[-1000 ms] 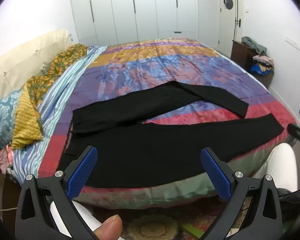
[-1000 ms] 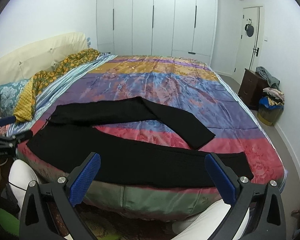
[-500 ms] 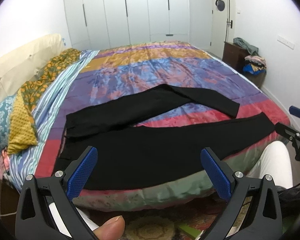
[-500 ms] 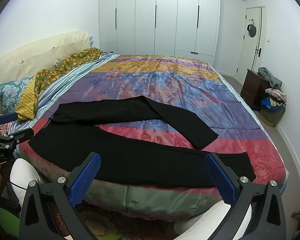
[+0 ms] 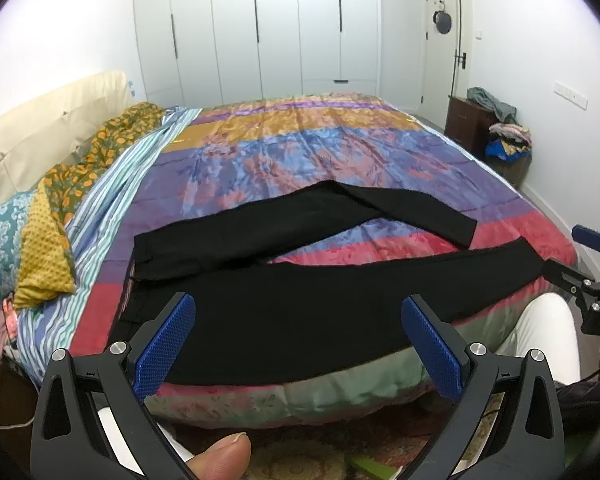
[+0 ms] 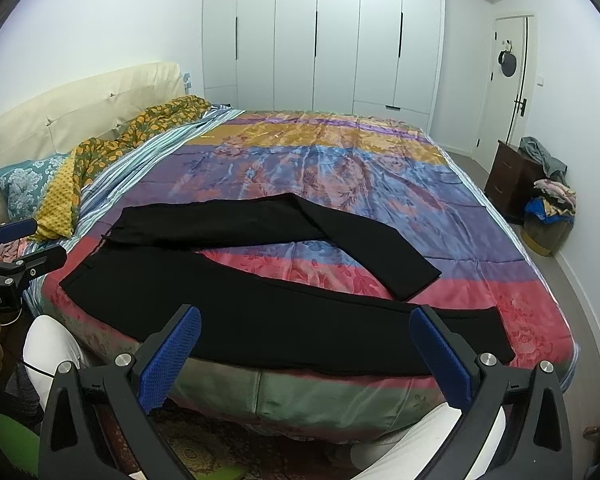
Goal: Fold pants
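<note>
Pants flat on bed, waistband detail perhaps lost in black

I see bare quilt beyond the pants; pillows crowd the bed's left edge.

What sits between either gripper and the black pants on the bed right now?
Nothing visible. The pants lie flat on the bedspread, with both the left gripper and right gripper open in front of the near leg.

We saw black fabric pants spread flat near the bed's edge, legs apart, far leg bent.
</note>
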